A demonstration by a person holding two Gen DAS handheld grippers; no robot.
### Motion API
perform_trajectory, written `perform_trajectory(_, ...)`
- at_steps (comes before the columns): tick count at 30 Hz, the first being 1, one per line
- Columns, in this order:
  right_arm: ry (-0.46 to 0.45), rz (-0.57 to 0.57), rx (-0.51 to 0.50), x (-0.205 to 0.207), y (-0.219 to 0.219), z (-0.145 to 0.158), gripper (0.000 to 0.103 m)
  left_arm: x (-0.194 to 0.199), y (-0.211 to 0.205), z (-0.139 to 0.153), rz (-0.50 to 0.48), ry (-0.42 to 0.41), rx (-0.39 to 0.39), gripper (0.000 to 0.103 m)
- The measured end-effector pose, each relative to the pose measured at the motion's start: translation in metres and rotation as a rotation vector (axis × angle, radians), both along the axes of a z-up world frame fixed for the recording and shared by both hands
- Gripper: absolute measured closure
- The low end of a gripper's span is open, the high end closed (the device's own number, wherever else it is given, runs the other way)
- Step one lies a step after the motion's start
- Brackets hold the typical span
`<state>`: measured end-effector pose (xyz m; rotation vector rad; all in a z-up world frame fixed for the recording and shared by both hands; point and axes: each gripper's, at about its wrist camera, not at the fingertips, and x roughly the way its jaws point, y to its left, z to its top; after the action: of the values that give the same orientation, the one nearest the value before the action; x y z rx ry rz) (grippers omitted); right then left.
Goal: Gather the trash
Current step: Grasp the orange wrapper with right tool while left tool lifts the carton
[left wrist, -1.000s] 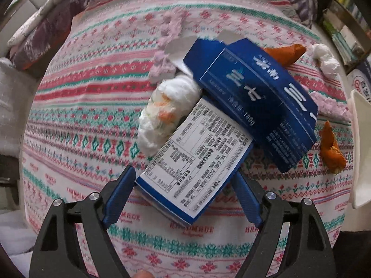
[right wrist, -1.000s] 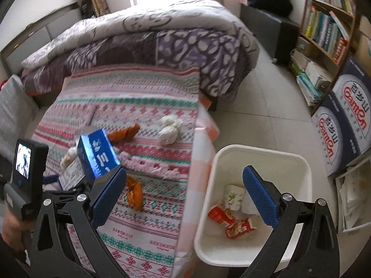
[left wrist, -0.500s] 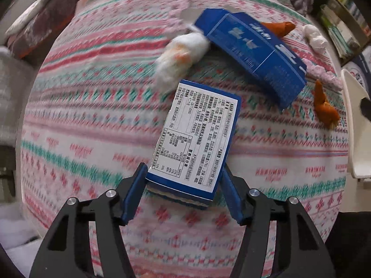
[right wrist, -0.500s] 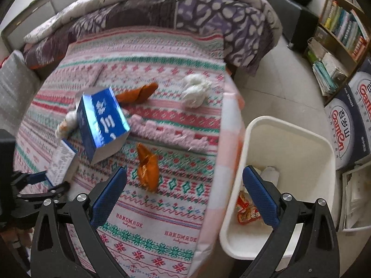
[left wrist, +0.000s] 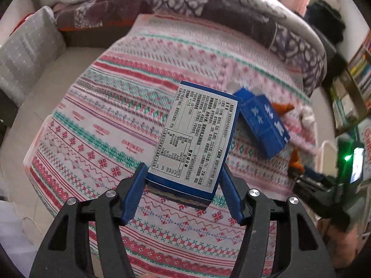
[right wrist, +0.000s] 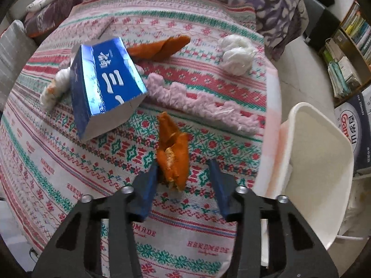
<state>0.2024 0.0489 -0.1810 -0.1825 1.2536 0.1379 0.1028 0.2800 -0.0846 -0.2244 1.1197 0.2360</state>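
My left gripper [left wrist: 183, 173] is shut on a small blue box with a white nutrition label [left wrist: 197, 139], held clear above the patterned bedspread [left wrist: 104, 139]. My right gripper [right wrist: 184, 164] points down at the bed, its jaws closing around an orange peel [right wrist: 174, 153]. The left pad touches the peel; the right pad stands a little off it. A larger open blue carton [right wrist: 106, 85] lies on the bed beyond, with a second orange peel [right wrist: 160, 46] behind it. A white tissue wad [right wrist: 236, 55] lies at the far right and a stained tissue wad [right wrist: 55, 88] left of the carton.
A white plastic bin [right wrist: 320, 162] stands on the floor at the bed's right edge. A pink fuzzy strip [right wrist: 197, 102] crosses the bedspread. A purple quilt [right wrist: 266, 4] is heaped at the far end. Bookshelves [right wrist: 347, 46] and cardboard boxes line the right wall.
My left gripper narrowed onto the small box and lifted it off the bed. My right gripper swung from over the bin down to the orange peel, and its jaws narrowed.
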Motion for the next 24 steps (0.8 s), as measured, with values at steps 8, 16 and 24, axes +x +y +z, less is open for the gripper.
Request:
perform_trajectory(8,-0.067,0.009,0.094,-0.008,0.006,0.036,0.083,0.008,0.021,0.021,0.12,-0.099,0.002,0.042)
perform_trajectory(16,-0.445,0.145,0.341,-0.052,0.025,0.151,0.084,-0.009,0.021,0.065,0.215,-0.31,0.051,0.041)
perform_trajectory(24,-0.603,0.136,0.44,-0.071,0.017,0.188,0.084,-0.016,0.006,0.089,0.24,-0.441,0.083,0.041)
